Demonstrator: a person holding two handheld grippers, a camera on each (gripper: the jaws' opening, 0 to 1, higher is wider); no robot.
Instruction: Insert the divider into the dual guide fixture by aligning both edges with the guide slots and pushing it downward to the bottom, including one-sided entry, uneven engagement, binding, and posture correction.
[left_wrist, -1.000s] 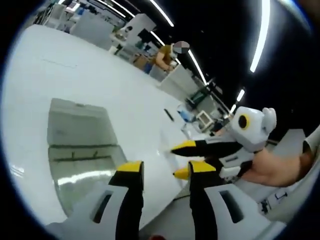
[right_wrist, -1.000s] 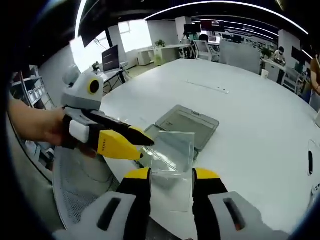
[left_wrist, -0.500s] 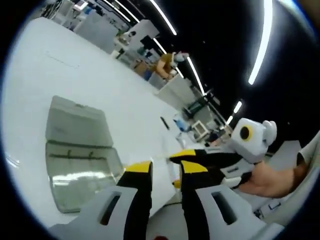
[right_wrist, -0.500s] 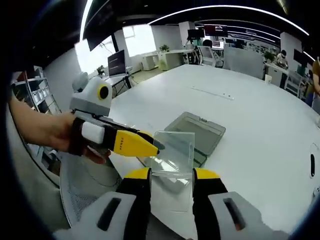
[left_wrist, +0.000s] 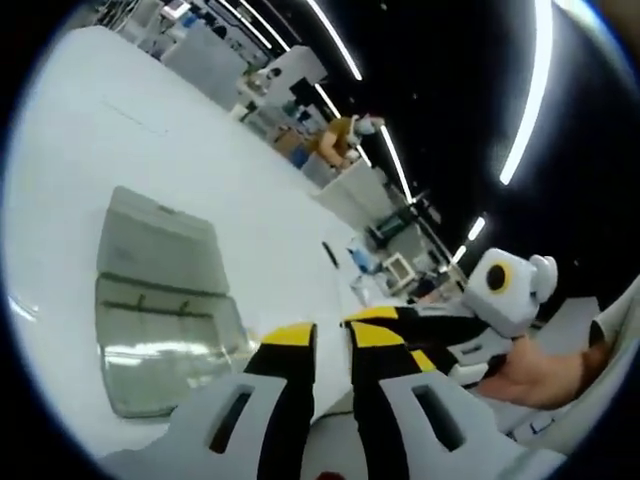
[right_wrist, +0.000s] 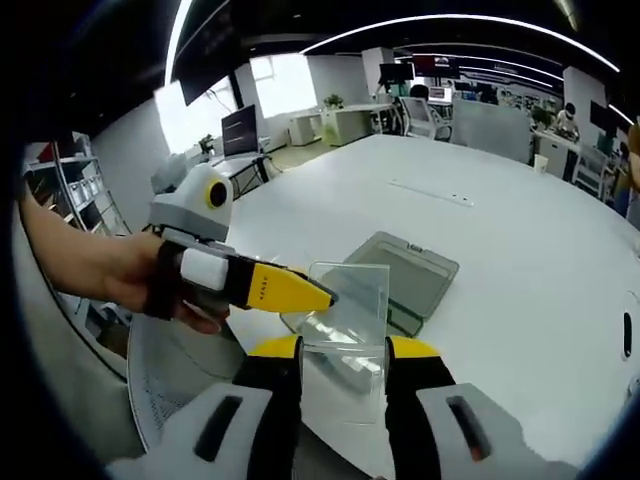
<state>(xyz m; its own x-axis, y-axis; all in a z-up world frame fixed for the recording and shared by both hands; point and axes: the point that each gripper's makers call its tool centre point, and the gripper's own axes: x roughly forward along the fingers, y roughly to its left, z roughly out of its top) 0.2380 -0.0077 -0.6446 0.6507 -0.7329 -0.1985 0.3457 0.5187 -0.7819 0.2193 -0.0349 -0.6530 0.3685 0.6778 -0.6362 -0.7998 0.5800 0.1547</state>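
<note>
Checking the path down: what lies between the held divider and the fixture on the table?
In the right gripper view nothing stands between them: the clear divider, held by the right gripper, hangs in front of the grey fixture. The left gripper touches the divider's edge.

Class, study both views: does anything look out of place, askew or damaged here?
Nothing looks damaged. The clear divider is held upright in the right tool, above the grey fixture on the white table, not yet inserted.

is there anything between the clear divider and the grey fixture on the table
Nothing visible lies between them. The divider is held upright between the right hand-held gripper jaws, above the table, with the grey fixture just beyond it. The left hand-held gripper tips pinch the divider's left edge, to the side of the path.
</note>
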